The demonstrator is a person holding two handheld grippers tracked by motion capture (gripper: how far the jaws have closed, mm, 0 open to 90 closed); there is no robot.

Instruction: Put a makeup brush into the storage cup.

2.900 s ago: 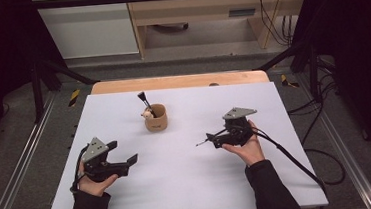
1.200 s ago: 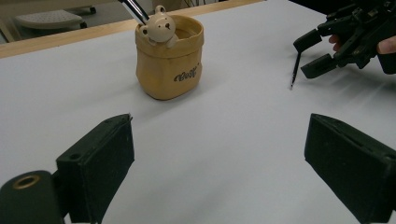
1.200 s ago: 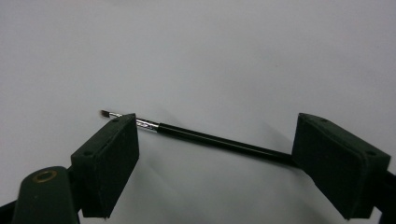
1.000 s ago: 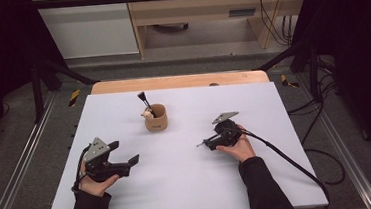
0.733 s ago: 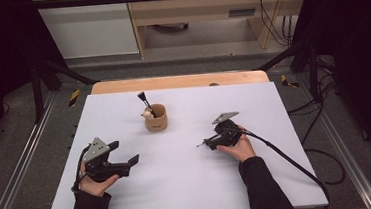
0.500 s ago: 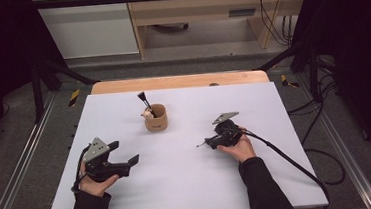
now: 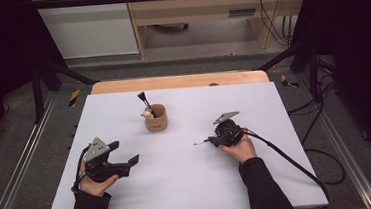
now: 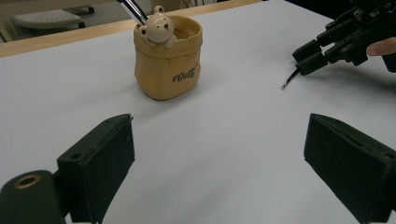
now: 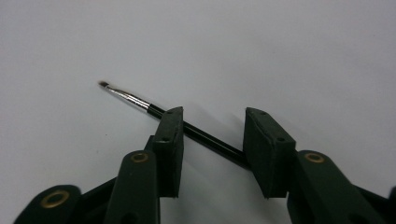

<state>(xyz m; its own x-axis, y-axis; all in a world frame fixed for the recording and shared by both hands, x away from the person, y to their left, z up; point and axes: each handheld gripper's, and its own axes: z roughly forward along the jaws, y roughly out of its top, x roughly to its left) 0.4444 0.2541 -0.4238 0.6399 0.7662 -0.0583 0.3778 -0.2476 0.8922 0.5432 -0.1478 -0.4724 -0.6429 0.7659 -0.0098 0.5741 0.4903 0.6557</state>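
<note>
right gripper (image 9: 212, 135) sits low over the white tabletop (image 7: 190, 184), jaws just been closing, now narrow w/ a gap left. thin black brush (image 9: 196, 133) lies flat on the tabletop, crossing betw. the jaws at a slant; bristle tip w/ metal ferrule pokes out past the left jaw. handle looks to meet both jaws' inner faces, but can't tell if the pads actually press it. in the high view the brush tip (image 7: 199, 143) sticks out left of the right gripper (image 7: 215, 140).

left gripper (image 8: 219, 149) jaws wide apart, nothing betw. them, just bare tabletop. tan bear cup (image 8: 167, 56) stands upright ahead of it, well apart, w/ another brush (image 7: 144, 100) in it.
</note>
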